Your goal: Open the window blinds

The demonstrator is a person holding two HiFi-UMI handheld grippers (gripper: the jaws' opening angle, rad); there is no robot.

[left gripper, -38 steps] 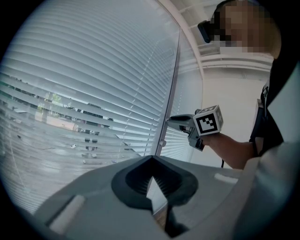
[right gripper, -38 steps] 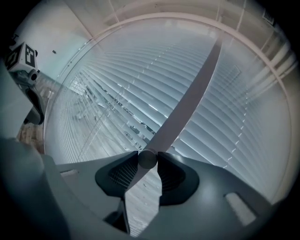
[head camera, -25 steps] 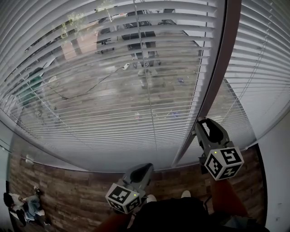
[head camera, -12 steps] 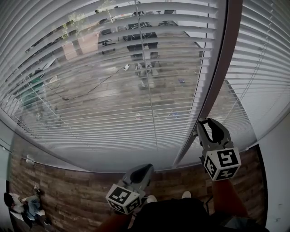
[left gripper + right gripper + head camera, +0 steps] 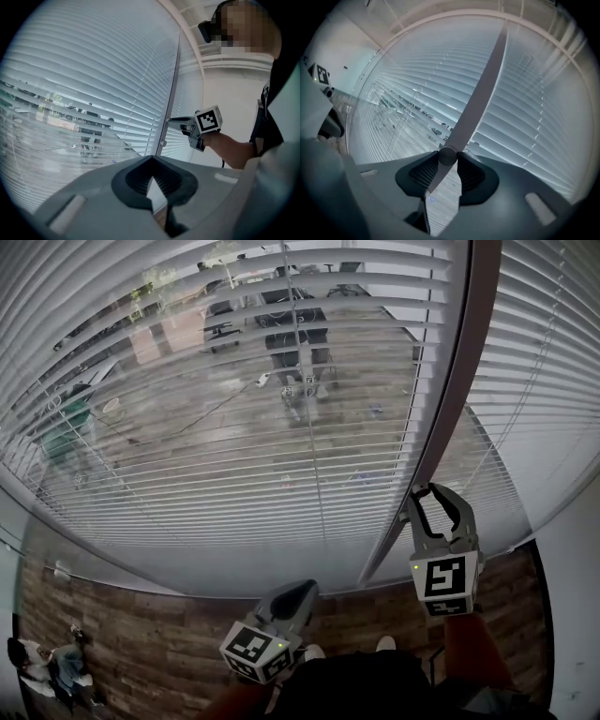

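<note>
White slatted blinds [image 5: 234, 381] cover the window, with the street showing dimly between the slats. A grey tilt wand [image 5: 450, 381] hangs in front of them, running down to the lower middle. My right gripper [image 5: 429, 489] is shut on the wand near its lower end. In the right gripper view the wand [image 5: 483, 84] runs up from between the jaw tips of the right gripper [image 5: 447, 159]. My left gripper [image 5: 305, 587] hangs low by my body, shut and empty. The left gripper view shows the left gripper [image 5: 151, 161], the wand [image 5: 174, 75] and the right gripper [image 5: 171, 121].
A second set of blinds [image 5: 553, 352] with a bead cord [image 5: 525, 399] covers the pane to the right. A white wall [image 5: 572, 596] stands at the far right. Wood-plank floor [image 5: 141, 634] lies below the window sill.
My right gripper has rolled about the wand, so its marker cube now faces me squarely. The slats let a little more of the street show. The left gripper has not moved.
</note>
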